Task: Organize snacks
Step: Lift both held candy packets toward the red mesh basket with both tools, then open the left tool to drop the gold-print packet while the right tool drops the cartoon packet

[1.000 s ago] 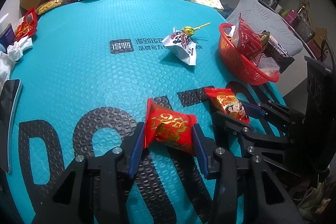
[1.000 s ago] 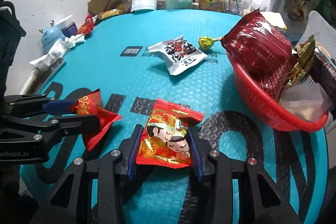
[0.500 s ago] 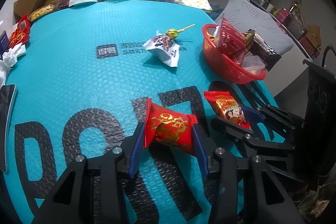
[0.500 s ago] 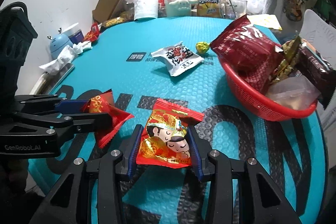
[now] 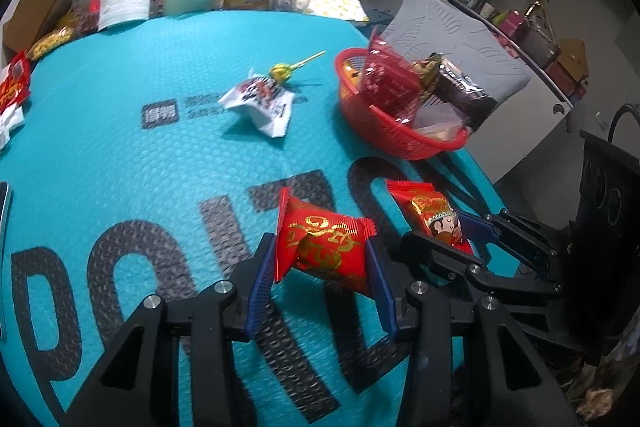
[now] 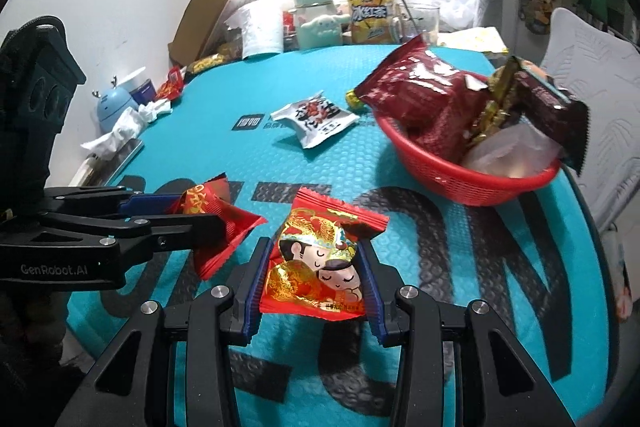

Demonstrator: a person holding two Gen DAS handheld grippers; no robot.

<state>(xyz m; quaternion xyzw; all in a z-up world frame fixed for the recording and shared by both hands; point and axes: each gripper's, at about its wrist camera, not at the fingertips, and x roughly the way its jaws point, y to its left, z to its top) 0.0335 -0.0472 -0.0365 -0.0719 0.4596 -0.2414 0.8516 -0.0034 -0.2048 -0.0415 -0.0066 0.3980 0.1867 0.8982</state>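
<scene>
The left gripper [image 5: 322, 261] has its jaws clamped on a red foil candy packet with gold lettering [image 5: 324, 247], pinched at its two short sides and held off the desk. The right gripper [image 6: 316, 275] has its jaws narrowed on a second red foil packet printed with a cartoon couple [image 6: 320, 259], also held clear of the surface. The two tools sit just beside each other, packets near but apart.

Beyond them, on the teal bubble-textured desk mat [image 5: 120, 147], lie a white crinkled snack packet [image 5: 260, 101] and a yellow-green lollipop [image 5: 282, 71]. To the right stands the red plastic mesh basket [image 6: 452, 183], already heaped with dark red and brown bags.

The risk, as I judge it: both packets are slick, puffy foil, so either could slip or twist out. The basket is piled high, so a dropped packet might slide off the heap, and two tools converging on it could collide.
</scene>
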